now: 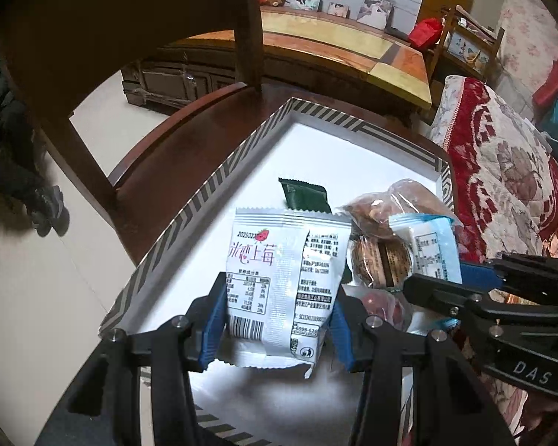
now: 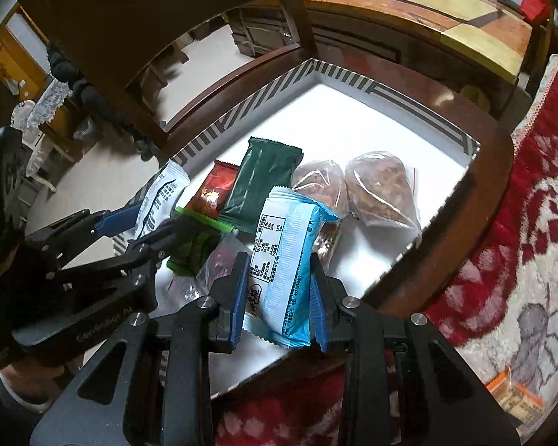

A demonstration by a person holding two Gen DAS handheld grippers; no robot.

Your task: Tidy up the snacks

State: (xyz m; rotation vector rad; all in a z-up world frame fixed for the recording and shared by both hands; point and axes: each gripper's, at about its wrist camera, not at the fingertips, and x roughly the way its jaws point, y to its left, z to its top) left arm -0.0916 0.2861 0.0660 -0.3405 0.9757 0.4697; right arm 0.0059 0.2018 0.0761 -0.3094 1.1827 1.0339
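A white box with a striped rim (image 1: 204,186) (image 2: 241,107) sits on a wooden chair seat. My left gripper (image 1: 275,334) is shut on a white strawberry snack packet (image 1: 282,282), held above the box; it also shows in the right wrist view (image 2: 160,197). My right gripper (image 2: 279,297) is shut on a blue and white snack packet (image 2: 286,260), seen in the left wrist view (image 1: 431,249) too. In the box lie a dark green packet (image 2: 264,182), a red packet (image 2: 212,189), a bright green packet (image 2: 197,245) and two clear bags of brown snacks (image 2: 379,189).
The wooden chair's back (image 1: 104,37) rises behind the box. A red and white patterned blanket (image 2: 520,223) lies to the right, with an orange packet (image 2: 517,401) on it. A wooden table (image 1: 334,44) stands beyond the chair.
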